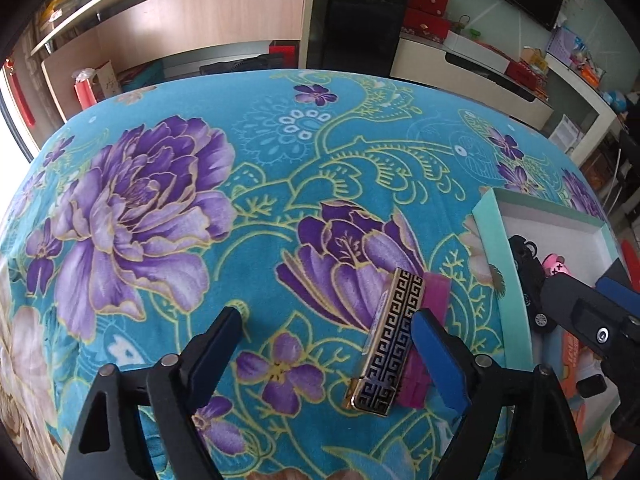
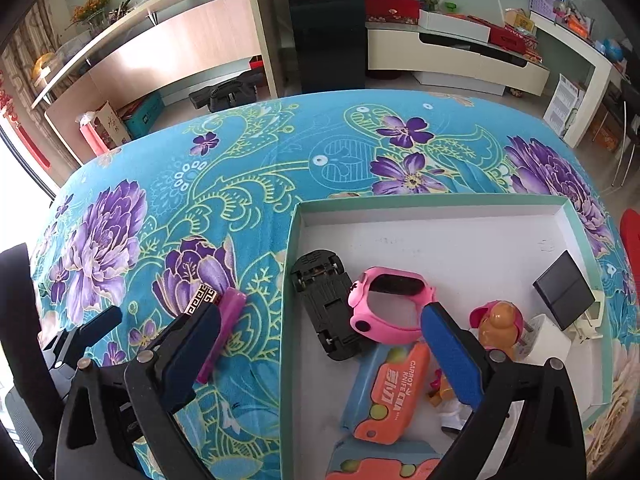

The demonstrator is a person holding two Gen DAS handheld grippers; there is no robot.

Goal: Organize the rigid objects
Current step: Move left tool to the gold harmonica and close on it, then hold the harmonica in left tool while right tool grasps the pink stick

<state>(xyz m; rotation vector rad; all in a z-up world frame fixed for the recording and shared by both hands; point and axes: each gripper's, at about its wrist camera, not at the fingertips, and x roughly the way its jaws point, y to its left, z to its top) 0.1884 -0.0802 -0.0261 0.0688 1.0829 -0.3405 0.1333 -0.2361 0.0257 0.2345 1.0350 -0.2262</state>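
While both grippers hang wide apart and hold nothing, I list the scene from large to small.

Desk [image 1: 160, 208]: draped in a turquoise cloth with purple flowers.

Box [image 2: 296, 216]: shallow, mint-rimmed, white inside, on the right side of the desk; holds a toy car [image 2: 326, 308], a pink watch [image 2: 384, 304] and other small toys.

Right gripper [image 2: 320, 344]: jaws spread, poised over the box's near left part, its left finger outside the rim.

Left gripper [image 1: 324, 352]: jaws spread, low over the cloth.

Case [image 1: 390, 344]: slim, black with a gold key pattern, lying outside the box to its left, a magenta bar [image 1: 430, 312] touching its right side. Long axis runs away from me, leaning slightly right. It sits just inside my left gripper's right finger, so I judge the left the nearer; a small shift right should centre it.
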